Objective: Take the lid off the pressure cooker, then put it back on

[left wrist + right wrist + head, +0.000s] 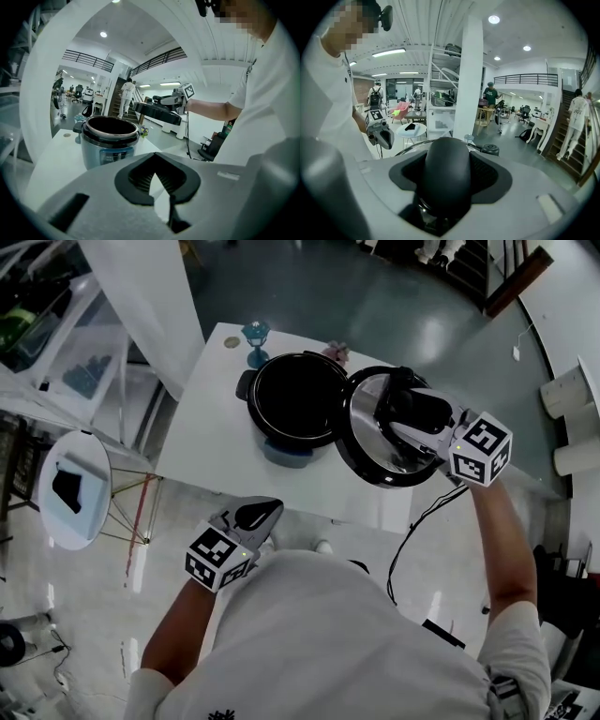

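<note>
The pressure cooker (291,399) stands open on the white table (211,442), its dark inner pot showing. My right gripper (417,413) is shut on the lid's black handle (446,176). It holds the lid (375,432) tilted in the air just right of the pot. From the left gripper view the cooker (110,140) stands ahead and the lid (157,114) hangs above and to its right. My left gripper (265,510) is off the table's near edge, apart from the cooker. Its jaws meet at the tips with nothing between them (154,176).
A blue stemmed glass (255,337), a small round disc (231,342) and a small flower piece (337,353) sit at the table's far edge behind the cooker. A black cable (422,512) trails off the right side. A round white side table (75,486) stands at left.
</note>
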### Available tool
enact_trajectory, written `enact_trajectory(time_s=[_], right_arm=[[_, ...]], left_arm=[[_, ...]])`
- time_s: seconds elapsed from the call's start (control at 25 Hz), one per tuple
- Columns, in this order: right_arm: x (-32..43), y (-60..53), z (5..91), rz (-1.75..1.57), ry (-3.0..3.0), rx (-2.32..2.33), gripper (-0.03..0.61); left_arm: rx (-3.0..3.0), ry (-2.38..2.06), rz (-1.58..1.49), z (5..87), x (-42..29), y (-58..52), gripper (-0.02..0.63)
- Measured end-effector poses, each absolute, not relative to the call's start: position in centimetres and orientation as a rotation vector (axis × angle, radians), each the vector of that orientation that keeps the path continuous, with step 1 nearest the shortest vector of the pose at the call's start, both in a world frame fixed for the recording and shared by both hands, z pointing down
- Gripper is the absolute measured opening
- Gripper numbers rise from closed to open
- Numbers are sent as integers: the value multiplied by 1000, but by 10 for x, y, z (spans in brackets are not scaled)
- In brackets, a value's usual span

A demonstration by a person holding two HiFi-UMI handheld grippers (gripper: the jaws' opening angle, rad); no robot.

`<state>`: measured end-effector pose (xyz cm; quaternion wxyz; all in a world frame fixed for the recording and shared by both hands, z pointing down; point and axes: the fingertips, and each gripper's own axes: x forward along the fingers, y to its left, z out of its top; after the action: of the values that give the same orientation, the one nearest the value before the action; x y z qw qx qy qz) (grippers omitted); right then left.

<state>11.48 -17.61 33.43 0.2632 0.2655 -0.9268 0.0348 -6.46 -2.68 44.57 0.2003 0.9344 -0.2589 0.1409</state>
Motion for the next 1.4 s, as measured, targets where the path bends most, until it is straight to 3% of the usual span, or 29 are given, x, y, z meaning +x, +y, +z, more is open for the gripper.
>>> enact_trajectory(time_s=[0.6,1.4], right_arm=[[8,-219,340,70,-2539,588,290],[-49,-254,385,61,-2508,524,290]], left_arm=[[2564,-833,369,449,-144,-28,6],[2517,-929,337,451,-194,-28,6]])
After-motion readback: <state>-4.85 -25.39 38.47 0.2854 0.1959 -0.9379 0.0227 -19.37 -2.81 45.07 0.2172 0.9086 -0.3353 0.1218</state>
